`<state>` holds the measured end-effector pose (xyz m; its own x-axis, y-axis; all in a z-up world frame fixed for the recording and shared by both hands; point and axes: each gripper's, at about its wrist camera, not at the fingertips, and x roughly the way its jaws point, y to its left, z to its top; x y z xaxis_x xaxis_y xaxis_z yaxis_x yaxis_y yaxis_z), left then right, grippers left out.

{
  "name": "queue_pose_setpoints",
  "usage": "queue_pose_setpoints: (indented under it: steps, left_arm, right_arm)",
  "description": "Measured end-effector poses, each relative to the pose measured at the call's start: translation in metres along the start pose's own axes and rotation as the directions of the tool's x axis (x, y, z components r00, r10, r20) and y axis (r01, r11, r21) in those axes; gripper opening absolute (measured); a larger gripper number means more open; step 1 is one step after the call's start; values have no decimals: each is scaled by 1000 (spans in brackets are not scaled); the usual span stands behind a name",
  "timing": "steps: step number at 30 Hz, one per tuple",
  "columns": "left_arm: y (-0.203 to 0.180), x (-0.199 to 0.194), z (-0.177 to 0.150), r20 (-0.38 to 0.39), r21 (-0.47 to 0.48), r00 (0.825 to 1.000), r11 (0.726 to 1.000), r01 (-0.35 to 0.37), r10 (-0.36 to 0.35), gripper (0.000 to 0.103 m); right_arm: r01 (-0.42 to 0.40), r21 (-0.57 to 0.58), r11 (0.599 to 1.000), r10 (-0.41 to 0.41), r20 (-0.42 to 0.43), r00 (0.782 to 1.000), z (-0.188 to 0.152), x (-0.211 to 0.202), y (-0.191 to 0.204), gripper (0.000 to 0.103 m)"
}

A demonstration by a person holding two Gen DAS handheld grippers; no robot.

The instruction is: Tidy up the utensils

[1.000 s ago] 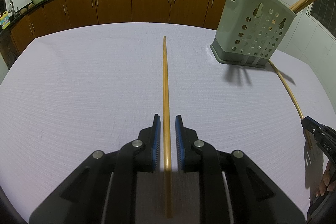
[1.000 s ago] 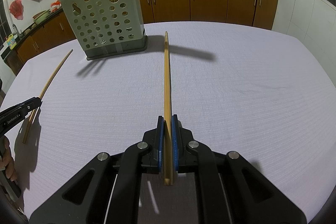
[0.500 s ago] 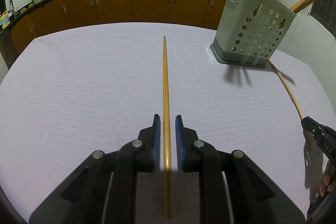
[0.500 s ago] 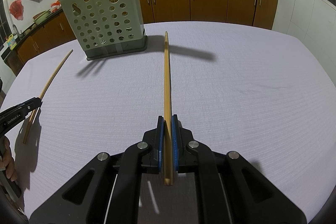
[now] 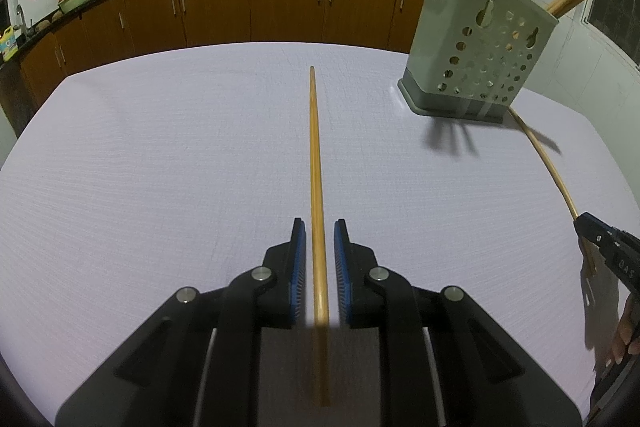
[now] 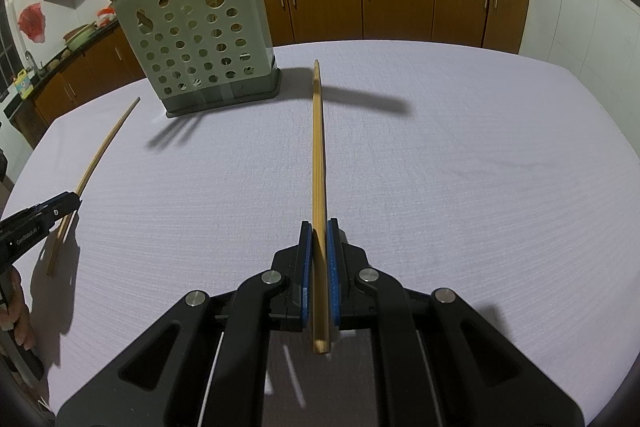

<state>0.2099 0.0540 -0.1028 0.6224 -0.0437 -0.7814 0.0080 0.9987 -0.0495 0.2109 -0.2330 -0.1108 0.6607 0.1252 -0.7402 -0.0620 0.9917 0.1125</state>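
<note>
A wooden chopstick [image 5: 316,163] lies on the white tablecloth and runs between the fingers of my left gripper [image 5: 319,227], whose blue pads stand slightly apart on each side of it. My right gripper [image 6: 319,229] is shut on a second chopstick [image 6: 318,147] and holds it above the cloth, where it casts a shadow. A grey-green perforated utensil holder [image 5: 480,43] stands at the far right in the left wrist view, with several chopsticks in it. It also shows in the right wrist view [image 6: 196,43] at the far left.
Each gripper shows at the edge of the other's view: the right one [image 5: 608,255], the left one [image 6: 36,223]. Wooden kitchen cabinets [image 5: 280,7] and a counter with woks run behind the table. The table's edges curve away at left and right.
</note>
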Motion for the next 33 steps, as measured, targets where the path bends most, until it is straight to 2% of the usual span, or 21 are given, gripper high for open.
queue_pose_setpoints:
  steps: [8, 10, 11, 13, 15, 18, 21, 25, 33]
  left_arm:
    - [-6, 2, 0, -1, 10, 1000, 1000, -11, 11, 17]
    - [-5, 2, -1, 0, 9, 1000, 1000, -12, 12, 14]
    - [-5, 2, -1, 0, 7, 1000, 1000, -13, 13, 8]
    - [-6, 3, -1, 1, 12, 1000, 1000, -11, 11, 8]
    - [-7, -1, -2, 14, 24, 1000, 999, -21, 21, 8]
    - [-7, -21, 1, 80, 36, 997, 999, -21, 19, 8]
    - [-8, -46, 9, 166, 45, 986, 999, -15, 8, 8]
    - [-5, -79, 25, 269, 30, 963, 999, 12, -20, 8]
    - [-5, -118, 52, 379, 26, 924, 998, 52, -58, 7]
  right_arm:
    - [-1, 0, 1000, 1, 0, 1000, 0, -1, -2, 9]
    - [0, -1, 1000, 0, 0, 1000, 0, -1, -2, 9]
    - [-1, -1, 1000, 1, 0, 1000, 0, -1, -1, 8]
    - [-12, 8, 1000, 12, 3, 1000, 0, -1, -3, 8]
    - [-19, 17, 1000, 18, 29, 999, 0, -6, -6, 8]
    - [3, -28, 1000, 1, 145, 989, 3, -29, -2, 8]
    - [-6, -35, 999, 14, 229, 973, 12, -50, -1, 8]
    - [-26, -26, 999, 33, 328, 944, 26, -76, 0, 8]
    - [-52, -20, 998, 56, 431, 901, 48, -102, 2, 8]
